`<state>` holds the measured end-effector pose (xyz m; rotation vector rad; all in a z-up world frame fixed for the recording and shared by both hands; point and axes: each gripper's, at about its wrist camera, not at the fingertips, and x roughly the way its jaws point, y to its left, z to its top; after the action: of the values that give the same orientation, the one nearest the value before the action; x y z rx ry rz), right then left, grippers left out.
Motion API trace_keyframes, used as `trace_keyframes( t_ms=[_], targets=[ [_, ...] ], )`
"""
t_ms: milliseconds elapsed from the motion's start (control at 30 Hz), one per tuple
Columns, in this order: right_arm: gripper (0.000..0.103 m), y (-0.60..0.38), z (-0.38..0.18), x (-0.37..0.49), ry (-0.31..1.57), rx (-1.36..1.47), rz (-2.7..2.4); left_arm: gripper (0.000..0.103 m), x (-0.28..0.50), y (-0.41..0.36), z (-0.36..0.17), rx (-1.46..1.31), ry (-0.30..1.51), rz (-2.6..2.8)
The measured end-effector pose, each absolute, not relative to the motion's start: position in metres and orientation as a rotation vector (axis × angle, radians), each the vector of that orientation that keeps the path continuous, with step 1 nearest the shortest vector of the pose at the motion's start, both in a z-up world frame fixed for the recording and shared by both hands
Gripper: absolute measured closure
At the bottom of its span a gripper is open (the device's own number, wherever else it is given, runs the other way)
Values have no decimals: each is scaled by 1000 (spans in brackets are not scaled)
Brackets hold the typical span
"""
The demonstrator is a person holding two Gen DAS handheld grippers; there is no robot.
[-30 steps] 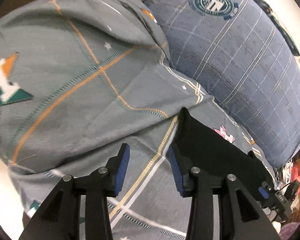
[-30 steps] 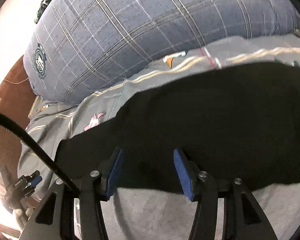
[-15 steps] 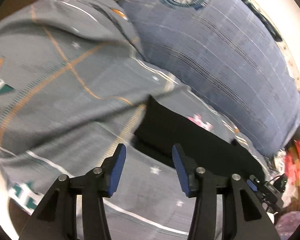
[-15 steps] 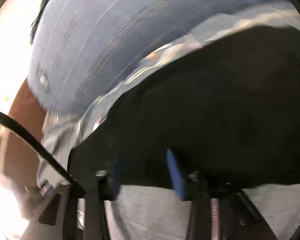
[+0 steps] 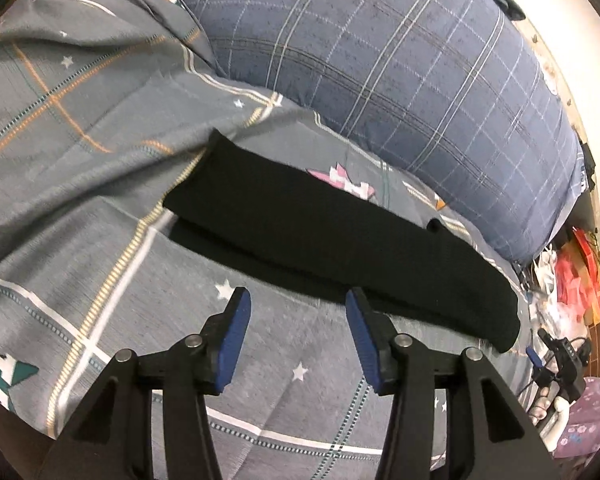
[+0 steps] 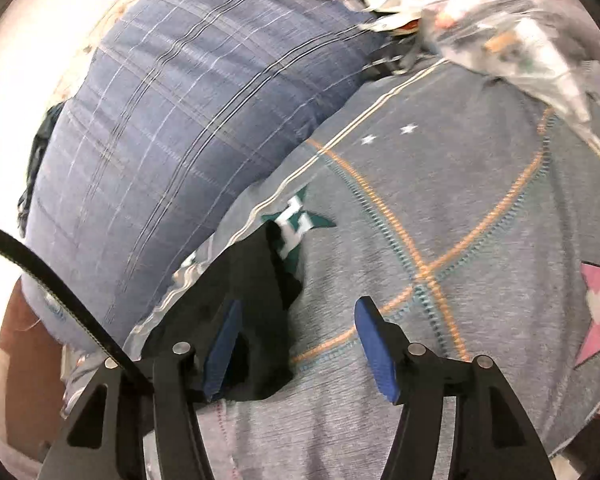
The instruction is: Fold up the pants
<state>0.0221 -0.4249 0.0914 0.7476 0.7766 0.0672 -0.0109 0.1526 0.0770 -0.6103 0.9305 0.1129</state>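
the black pants [image 5: 332, 236] lie folded into a long narrow band on the grey patterned bedsheet [image 5: 100, 208], running from the centre-left of the left wrist view down to the right edge, one layer stacked on another with the lower layer's edge peeking out along the near side. in the right wrist view only one end of the pants [image 6: 256, 300] shows, low and left of centre, a bit blurred, lying on the same sheet [image 6: 440, 240].

left gripper [image 5: 298, 340] sits at the bottom centre of its frame, blue pads [image 5: 234, 344] about half apart and nothing between them; they hover over bare sheet just short of the near edge of the pants, the right fingertip close to that edge. whether it touches the cloth, can't tell.

right gripper [image 6: 298, 350] at the bottom centre of its own frame, jaws opening right now, wide apart. the left pad [image 6: 222, 348] overlaps the black fabric in the picture, but nothing is pinched; the gap shows the end of the pants and grey sheet.

behind the pants, a big blue plaid pillow [image 5: 400, 80] fills the upper right of the left view and the upper left of the right view [image 6: 160, 140]. clutter of bags [image 5: 576, 280] at the far right edge.
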Motion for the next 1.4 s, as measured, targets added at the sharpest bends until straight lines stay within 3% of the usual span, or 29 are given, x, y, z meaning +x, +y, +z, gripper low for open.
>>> trace_keyframes(
  t_ms=[300,333,367,400,500,667,833,867,900,967,1200,1400],
  targets=[
    [37,-361,63,63,925,693,210,54,-19,138,79,-571,942,79],
    [41,-353,63,67,931,672,220,54,-20,139,79,-572,941,77],
    [70,-346,65,71,945,645,229,54,-21,139,79,-572,941,76],
    [85,-340,67,74,963,626,244,54,-22,139,79,-572,942,75],
    [86,-336,101,67,907,537,260,54,-25,139,80,-567,939,72],
    [86,-331,156,41,781,371,276,54,-27,144,74,-584,940,72],
    [85,-353,107,27,905,379,221,54,-30,153,58,-598,962,97],
    [80,-358,95,27,933,379,200,54,-30,157,51,-609,975,107],
    [65,-365,85,28,959,379,167,54,-30,159,47,-622,984,112],
    [45,-382,69,26,976,446,104,54,-32,164,40,-645,994,121],
    [44,-412,94,-5,787,625,33,54,-45,179,41,-688,969,163],
    [44,-407,109,-14,754,662,51,54,-53,183,43,-702,959,166]
  ],
)
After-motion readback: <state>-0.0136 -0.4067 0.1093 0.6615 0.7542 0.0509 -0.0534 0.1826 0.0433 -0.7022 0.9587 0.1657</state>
